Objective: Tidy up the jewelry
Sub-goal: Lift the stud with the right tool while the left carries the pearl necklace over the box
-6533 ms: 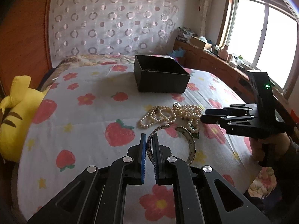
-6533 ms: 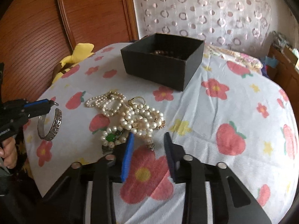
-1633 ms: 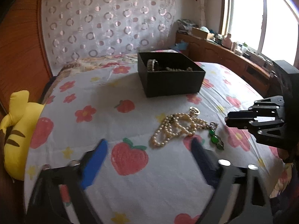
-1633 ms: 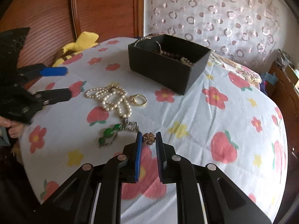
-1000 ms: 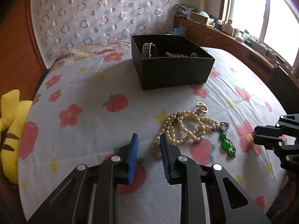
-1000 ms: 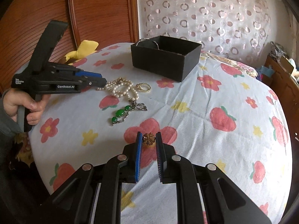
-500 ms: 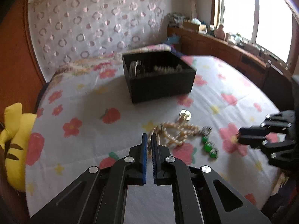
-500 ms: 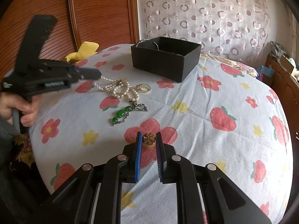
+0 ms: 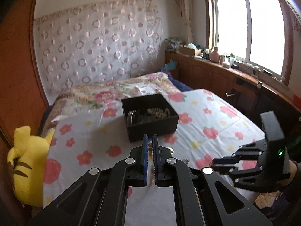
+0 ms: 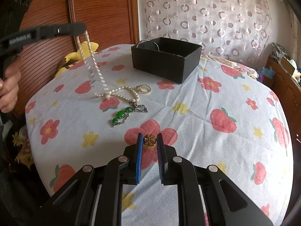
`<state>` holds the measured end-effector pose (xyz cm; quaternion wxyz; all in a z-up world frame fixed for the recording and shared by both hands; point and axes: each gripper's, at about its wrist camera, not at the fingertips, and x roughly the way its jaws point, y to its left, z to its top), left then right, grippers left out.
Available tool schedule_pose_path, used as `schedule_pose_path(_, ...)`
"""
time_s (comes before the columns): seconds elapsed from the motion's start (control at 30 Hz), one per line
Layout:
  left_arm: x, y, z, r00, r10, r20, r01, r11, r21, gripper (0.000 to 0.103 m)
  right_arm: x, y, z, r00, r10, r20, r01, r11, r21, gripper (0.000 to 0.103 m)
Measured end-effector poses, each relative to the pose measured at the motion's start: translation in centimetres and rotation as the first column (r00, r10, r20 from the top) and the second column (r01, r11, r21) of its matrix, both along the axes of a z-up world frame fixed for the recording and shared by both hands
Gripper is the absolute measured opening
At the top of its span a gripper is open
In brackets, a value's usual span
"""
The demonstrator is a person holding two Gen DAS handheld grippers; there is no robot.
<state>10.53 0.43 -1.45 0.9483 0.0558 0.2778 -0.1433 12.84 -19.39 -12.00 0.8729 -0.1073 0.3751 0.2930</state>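
Note:
My left gripper (image 9: 150, 141) is shut on a pearl necklace (image 9: 150, 147). In the right wrist view it (image 10: 82, 27) is raised at the upper left and the pearl strand (image 10: 97, 71) hangs from it, its lower end still on the bed. My right gripper (image 10: 149, 138) is shut on a small gold flower brooch (image 10: 150, 137), held above the bedspread. The black jewelry box (image 9: 149, 116) stands open on the bed with pieces inside; it also shows in the right wrist view (image 10: 165, 60). A gold ring (image 10: 144, 89) and a green-stone pendant (image 10: 122, 115) lie on the bedspread.
A yellow plush toy (image 9: 28, 162) lies at the bed's left edge against the wooden headboard (image 10: 105, 13). A wooden cabinet with clutter (image 9: 216, 69) runs under the window at the right. The flowered bedspread (image 10: 216, 131) drops off at its front and side edges.
My left gripper has risen with the pearl necklace, pulling the strand up off the bed. My right gripper has stayed put, still holding the brooch.

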Motion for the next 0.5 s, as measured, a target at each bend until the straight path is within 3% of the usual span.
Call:
schedule_pose_path(0.27,-0.2,-0.5,2.2,0.999,-0.009,0.050,0.009,1.000,-0.006,0.004,0.0,0.0,0.3,1.000,0.000,0.001,0.000,1.000,0.005,0.016)
schedule_pose_path(0.5,0.1,-1.0,4.3,0.995,-0.016,0.095,0.016,1.000,-0.001,0.004,0.5,0.3,2.7,0.999,0.011,0.046,-0.012,1.000,0.019,0.016)
